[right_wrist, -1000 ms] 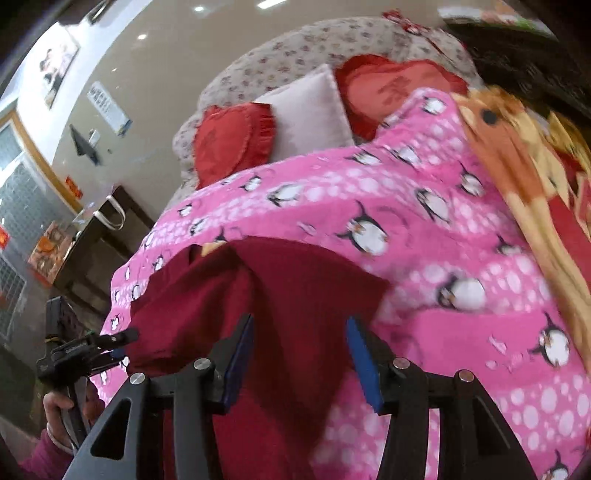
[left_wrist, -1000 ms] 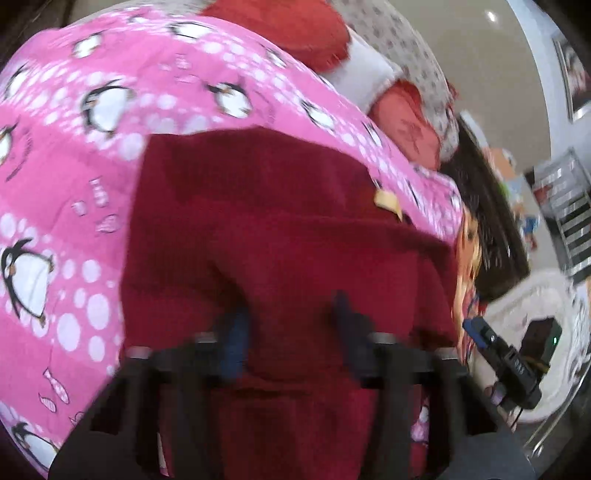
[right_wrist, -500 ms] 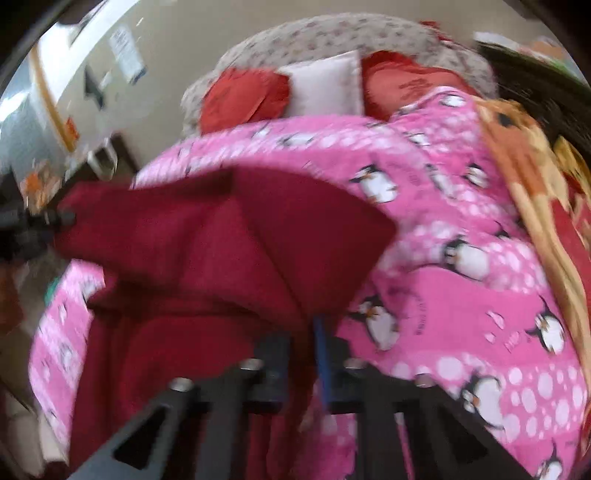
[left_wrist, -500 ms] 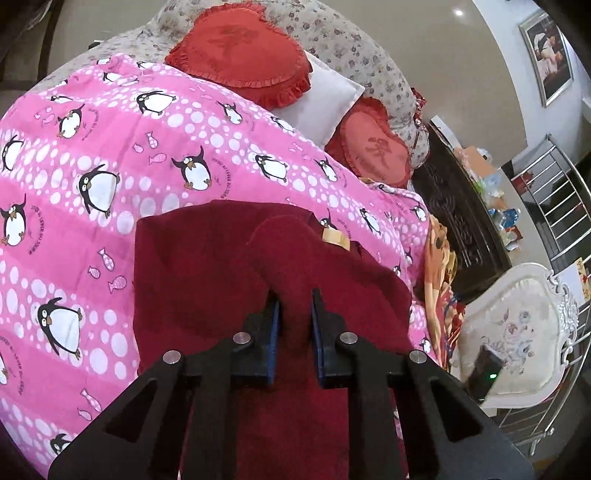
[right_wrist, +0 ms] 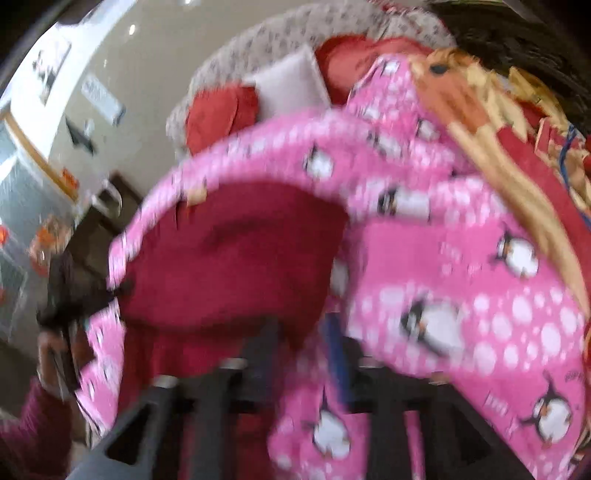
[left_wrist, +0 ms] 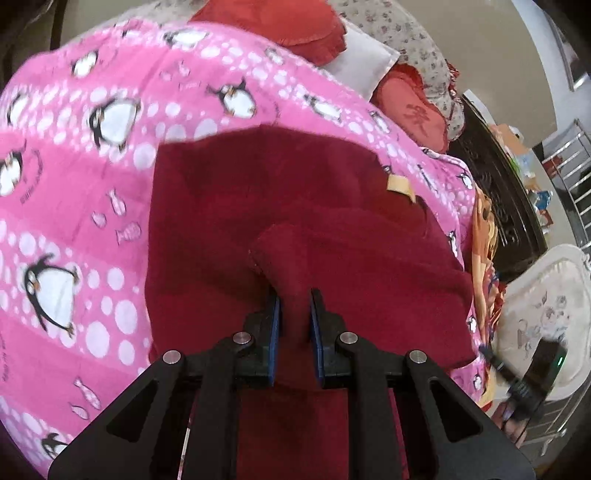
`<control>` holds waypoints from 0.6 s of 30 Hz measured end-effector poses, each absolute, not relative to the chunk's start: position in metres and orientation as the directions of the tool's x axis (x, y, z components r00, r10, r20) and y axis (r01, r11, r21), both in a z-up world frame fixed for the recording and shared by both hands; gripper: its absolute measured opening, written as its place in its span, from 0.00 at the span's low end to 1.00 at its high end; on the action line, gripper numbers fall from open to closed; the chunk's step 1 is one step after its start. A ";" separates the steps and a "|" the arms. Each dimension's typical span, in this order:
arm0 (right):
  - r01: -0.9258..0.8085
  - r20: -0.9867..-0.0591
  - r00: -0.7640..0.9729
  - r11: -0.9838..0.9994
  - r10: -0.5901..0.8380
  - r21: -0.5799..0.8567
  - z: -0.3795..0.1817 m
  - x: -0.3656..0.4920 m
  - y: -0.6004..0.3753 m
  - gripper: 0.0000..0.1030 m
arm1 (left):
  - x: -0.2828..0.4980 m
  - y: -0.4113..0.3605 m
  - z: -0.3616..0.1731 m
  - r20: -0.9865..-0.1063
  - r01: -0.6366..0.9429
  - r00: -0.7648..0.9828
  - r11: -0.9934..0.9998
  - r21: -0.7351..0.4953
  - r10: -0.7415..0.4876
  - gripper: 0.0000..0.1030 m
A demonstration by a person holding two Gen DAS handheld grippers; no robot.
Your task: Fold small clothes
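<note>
A dark red garment lies on the pink penguin blanket, with a tan label near its far edge. My left gripper is shut on a raised fold of the garment. The right wrist view is blurred: the garment shows at centre left, and my right gripper seems closed on cloth, with pink blanket bunched and lifted around its fingers. I cannot tell exactly what it holds.
Red heart cushions and a white pillow lie at the bed's head. A dark cabinet, a white chair and a metal rack stand to the right. The other gripper and hand show at left.
Both grippers went from open to shut on the garment's near edge. The left has carried its fold forward over the garment. The right is moving fast, and the blanket has bunched up at it.
</note>
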State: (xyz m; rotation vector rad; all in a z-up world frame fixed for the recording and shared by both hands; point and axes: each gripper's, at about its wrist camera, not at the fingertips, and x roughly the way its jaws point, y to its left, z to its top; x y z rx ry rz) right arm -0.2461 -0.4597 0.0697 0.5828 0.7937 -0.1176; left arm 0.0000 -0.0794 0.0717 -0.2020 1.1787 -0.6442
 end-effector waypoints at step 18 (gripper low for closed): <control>0.253 -0.602 0.771 0.768 0.207 0.588 0.051 -0.150 -0.492 0.13 | 0.003 -0.074 0.095 -0.759 0.390 0.282 0.793 -0.468 -0.587 0.13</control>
